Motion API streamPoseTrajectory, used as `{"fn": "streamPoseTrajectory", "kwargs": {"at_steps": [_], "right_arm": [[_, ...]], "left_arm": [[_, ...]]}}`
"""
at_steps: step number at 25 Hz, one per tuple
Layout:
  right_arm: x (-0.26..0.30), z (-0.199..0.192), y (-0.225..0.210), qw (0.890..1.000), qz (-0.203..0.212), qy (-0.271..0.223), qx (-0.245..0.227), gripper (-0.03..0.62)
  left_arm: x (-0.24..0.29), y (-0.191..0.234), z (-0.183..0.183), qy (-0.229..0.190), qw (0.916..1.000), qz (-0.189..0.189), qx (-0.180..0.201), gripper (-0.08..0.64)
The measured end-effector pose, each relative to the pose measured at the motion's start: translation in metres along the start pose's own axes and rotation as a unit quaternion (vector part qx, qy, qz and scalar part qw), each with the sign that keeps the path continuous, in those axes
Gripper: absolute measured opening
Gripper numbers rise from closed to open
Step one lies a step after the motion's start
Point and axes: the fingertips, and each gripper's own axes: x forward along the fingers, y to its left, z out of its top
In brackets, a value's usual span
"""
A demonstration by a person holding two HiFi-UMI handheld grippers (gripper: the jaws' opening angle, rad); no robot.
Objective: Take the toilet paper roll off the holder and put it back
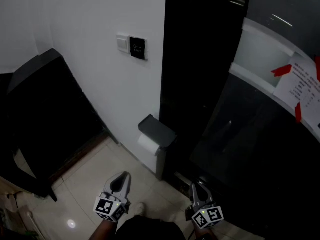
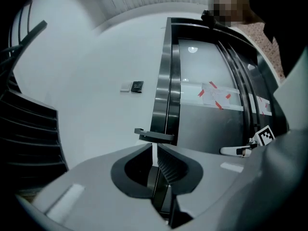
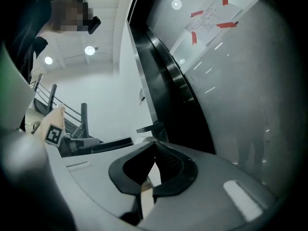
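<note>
Left gripper (image 1: 122, 178), low in the head view: jaws pressed together, nothing between them. Right gripper (image 1: 198, 188), beside it: jaws likewise closed and empty. Toilet paper roll (image 1: 148, 145): white, seated on the dark holder (image 1: 158, 129) under its flat lid, against the white wall (image 1: 90, 29). Position: ahead of both grippers, between their tips, apart from each. Tiled floor (image 1: 92, 176): pale, beneath.

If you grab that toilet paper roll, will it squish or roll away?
Probably squishes a bit: the toilet paper roll looks like soft white paper. It's round, so it would likely roll on the tiled floor if dropped.
</note>
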Motion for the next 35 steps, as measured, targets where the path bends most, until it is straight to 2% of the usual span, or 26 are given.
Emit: {"fn": "streamPoseTrajectory", "kwargs": {"at_steps": [5,12,14,16,17,18,20,21,23,24,25,26,27,28,29,33,34,35], "right_arm": [[0.019,0.017,-0.007,0.999,-0.029,-0.013,-0.016,0.014],[0.033,0.028,-0.021,0.997,-0.066,-0.026,-0.022,0.014],[0.038,0.031,-0.019,0.997,-0.068,-0.027,-0.027,0.014],[0.041,0.030,-0.018,0.997,-0.069,-0.028,-0.027,0.013],[0.042,0.029,-0.018,0.997,-0.069,-0.029,-0.027,0.014],[0.043,0.028,-0.019,0.997,-0.070,-0.029,-0.027,0.012],[0.044,0.028,-0.018,0.997,-0.071,-0.026,-0.026,0.013],[0.044,0.026,-0.020,0.997,-0.072,-0.026,-0.025,0.013],[0.042,0.024,-0.023,0.996,-0.076,-0.027,-0.026,0.014],[0.041,0.025,-0.023,0.996,-0.080,-0.027,-0.027,0.013],[0.041,0.028,-0.023,0.996,-0.083,-0.026,-0.027,0.014],[0.040,0.029,-0.023,0.996,-0.086,-0.025,-0.026,0.012],[0.038,0.029,-0.025,0.995,-0.090,-0.026,-0.025,0.013],[0.036,0.029,-0.027,0.995,-0.094,-0.029,-0.024,0.012],[0.034,0.029,-0.029,0.994,-0.097,-0.032,-0.024,0.014],[0.028,0.034,-0.034,0.993,-0.112,-0.036,-0.024,0.014],[0.027,0.035,-0.035,0.992,-0.115,-0.036,-0.024,0.014],[0.026,0.035,-0.036,0.992,-0.118,-0.035,-0.024,0.014]], "left_arm": [[0.040,0.019,-0.003,0.018,0.9998,-0.013,0.000,0.031],[0.085,0.031,-0.004,0.026,0.9985,-0.045,-0.021,0.032],[0.097,0.034,-0.003,0.029,0.9957,-0.056,-0.069,0.032],[0.107,0.037,-0.004,0.033,0.9834,-0.066,-0.166,0.034],[0.112,0.040,-0.008,0.035,0.9720,-0.069,-0.222,0.042],[0.116,0.043,-0.014,0.038,0.9571,-0.069,-0.279,0.064],[0.124,0.047,-0.030,0.047,0.9207,-0.063,-0.382,0.141],[0.127,0.047,-0.038,0.051,0.9043,-0.059,-0.420,0.177],[0.131,0.048,-0.052,0.055,0.8771,-0.055,-0.474,0.221],[0.133,0.046,-0.057,0.054,0.8575,-0.056,-0.509,0.239],[0.137,0.043,-0.062,0.049,0.8282,-0.060,-0.555,0.260],[0.140,0.040,-0.065,0.043,0.7936,-0.065,-0.603,0.289],[0.144,0.036,-0.069,0.038,0.7668,-0.069,-0.637,0.314],[0.148,0.034,-0.073,0.039,0.7558,-0.072,-0.650,0.330],[0.151,0.032,-0.077,0.045,0.7584,-0.072,-0.646,0.333],[0.161,0.034,-0.089,0.065,0.7959,-0.072,-0.598,0.345],[0.164,0.036,-0.090,0.065,0.8025,-0.070,-0.589,0.350],[0.167,0.037,-0.091,0.064,0.8043,-0.069,-0.587,0.357]]}}
